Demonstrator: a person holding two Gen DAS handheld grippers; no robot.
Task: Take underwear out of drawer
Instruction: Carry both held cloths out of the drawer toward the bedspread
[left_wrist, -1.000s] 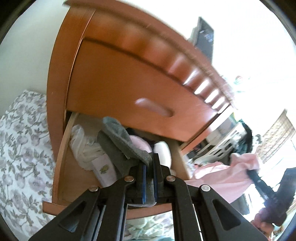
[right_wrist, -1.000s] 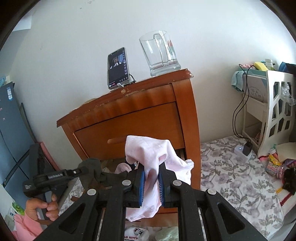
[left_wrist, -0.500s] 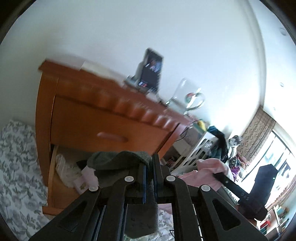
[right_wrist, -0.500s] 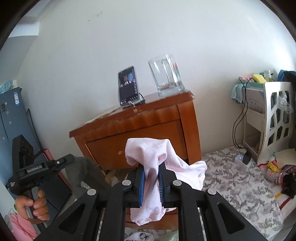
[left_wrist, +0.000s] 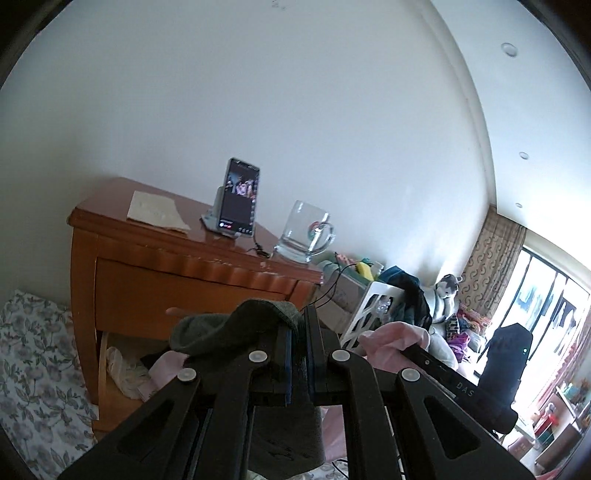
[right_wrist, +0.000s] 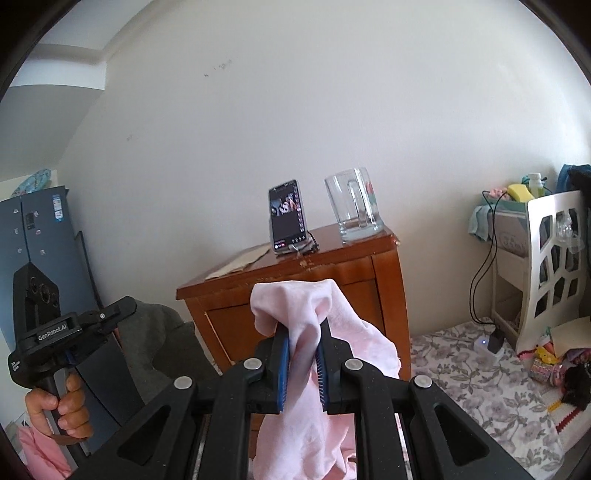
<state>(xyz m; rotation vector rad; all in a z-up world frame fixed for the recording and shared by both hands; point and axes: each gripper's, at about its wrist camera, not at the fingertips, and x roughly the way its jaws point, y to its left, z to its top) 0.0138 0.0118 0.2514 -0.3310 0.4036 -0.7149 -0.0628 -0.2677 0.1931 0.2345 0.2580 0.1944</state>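
Observation:
My left gripper (left_wrist: 300, 325) is shut on a dark grey piece of underwear (left_wrist: 236, 328), which drapes over the left finger and hangs below the jaws. My right gripper (right_wrist: 303, 328) is shut on a pale pink piece of underwear (right_wrist: 295, 299) that bunches above the pads and trails down. Both are held up in the air in front of the wooden nightstand (left_wrist: 147, 280). Its lower drawer (left_wrist: 103, 373) stands open, with white and pink clothes (left_wrist: 123, 371) still inside. In the right wrist view a hand holds the left gripper (right_wrist: 96, 325) at the left.
A phone on a stand (left_wrist: 238, 197), a glass mug (left_wrist: 304, 232) and a paper lie on the nightstand top. A floral mat (right_wrist: 480, 369) covers the floor. A white openwork shelf (right_wrist: 554, 258) with a cable stands to the right, a dark blue fridge (right_wrist: 40, 236) to the left.
Both grippers have risen and drawn back from the drawer, each carrying its garment. The grey underwear has come up out of the drawer. The left view has tilted up toward the wall.

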